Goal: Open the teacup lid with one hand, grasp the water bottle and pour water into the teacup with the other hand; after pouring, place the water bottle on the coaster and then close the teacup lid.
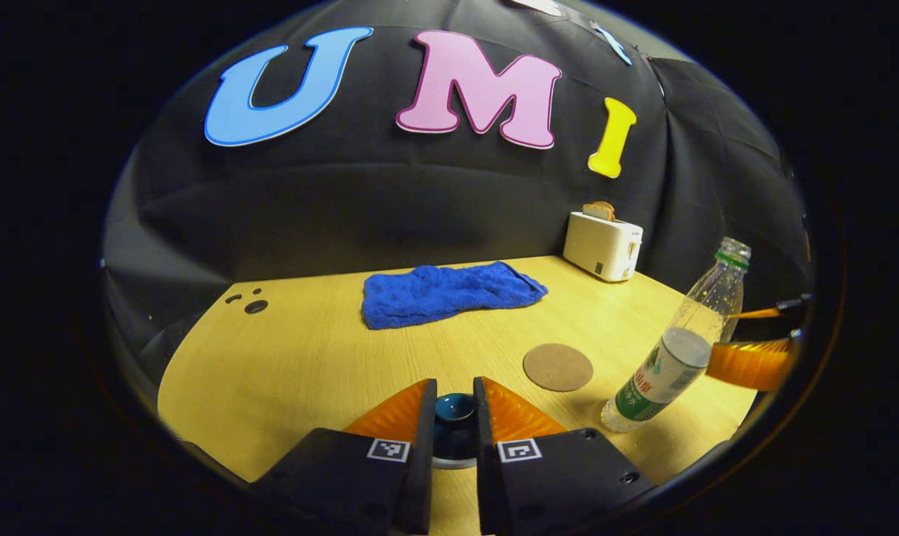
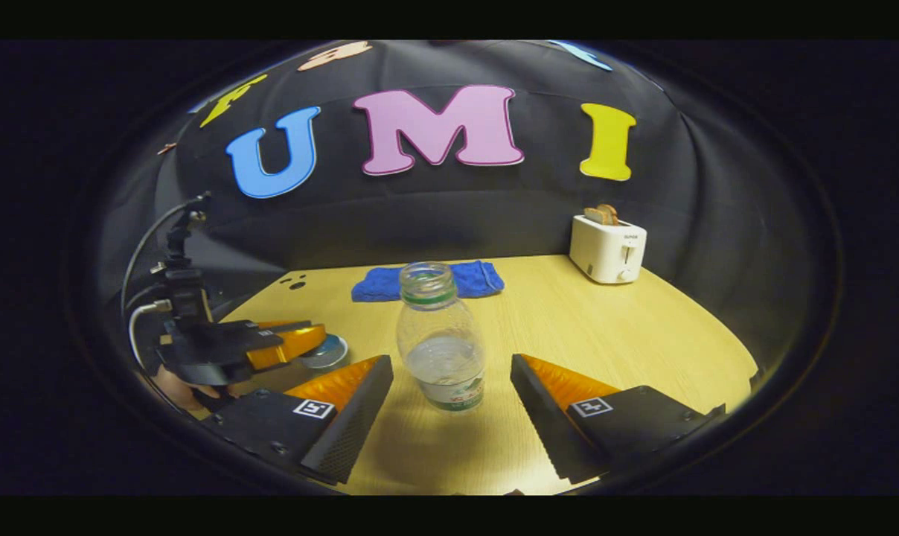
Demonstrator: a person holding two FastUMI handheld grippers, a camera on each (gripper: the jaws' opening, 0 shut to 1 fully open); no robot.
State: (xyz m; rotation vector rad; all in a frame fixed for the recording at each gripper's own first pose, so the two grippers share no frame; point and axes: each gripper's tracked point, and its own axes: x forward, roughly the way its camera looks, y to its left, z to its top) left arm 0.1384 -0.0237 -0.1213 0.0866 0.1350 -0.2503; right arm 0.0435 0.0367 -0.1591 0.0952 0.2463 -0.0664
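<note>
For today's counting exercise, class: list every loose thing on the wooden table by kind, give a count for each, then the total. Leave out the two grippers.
Water bottle: 1
Teacup lid: 1
Coaster: 1
Blue towel: 1
Toaster: 1
Total: 5

Probably a staged recording booth: black cloth wall [image 2: 434,216], wooden table [image 2: 606,327], toaster [image 2: 607,249].
</note>
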